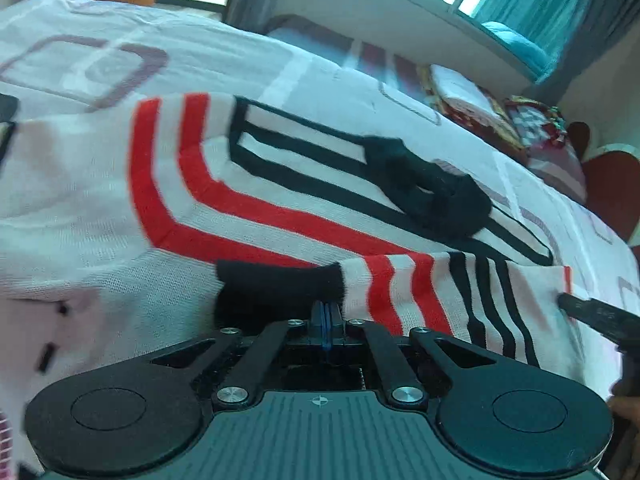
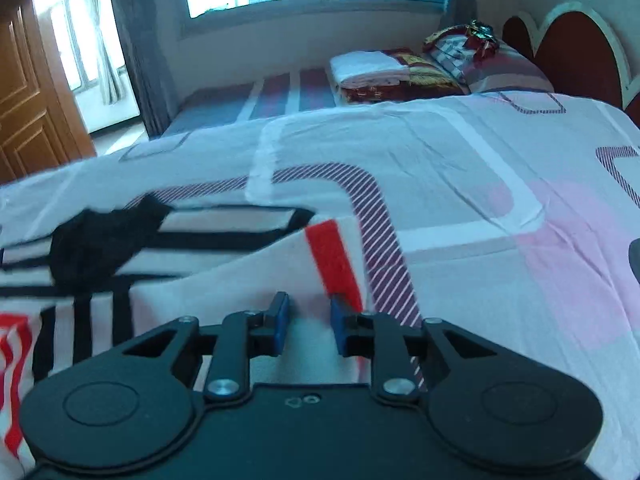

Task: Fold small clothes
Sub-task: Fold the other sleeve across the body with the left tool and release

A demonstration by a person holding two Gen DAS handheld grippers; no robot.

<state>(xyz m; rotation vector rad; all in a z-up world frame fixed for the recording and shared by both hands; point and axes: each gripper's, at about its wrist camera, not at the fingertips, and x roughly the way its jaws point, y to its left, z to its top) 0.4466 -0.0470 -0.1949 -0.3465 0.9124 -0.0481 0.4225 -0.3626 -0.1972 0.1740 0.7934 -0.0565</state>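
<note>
a: striped sweater (image 1: pixel 280 200) lies flat on the bed (image 2: pixel 460 168); left hand-held gripper (image 1: pixel 327 309) is clamped on the black cuff (image 1: pixel 276 284), folding the sleeve (image 1: pixel 440 300) across.

b: right hand-held gripper (image 2: pixel 307 326) sits narrowly parted, empty, over the sleeve's other end; likely next, pinch it and lay it flat.

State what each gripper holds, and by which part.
The left gripper is shut on the sweater, at the sleeve's black cuff. The right gripper is open and holds nothing.
</note>
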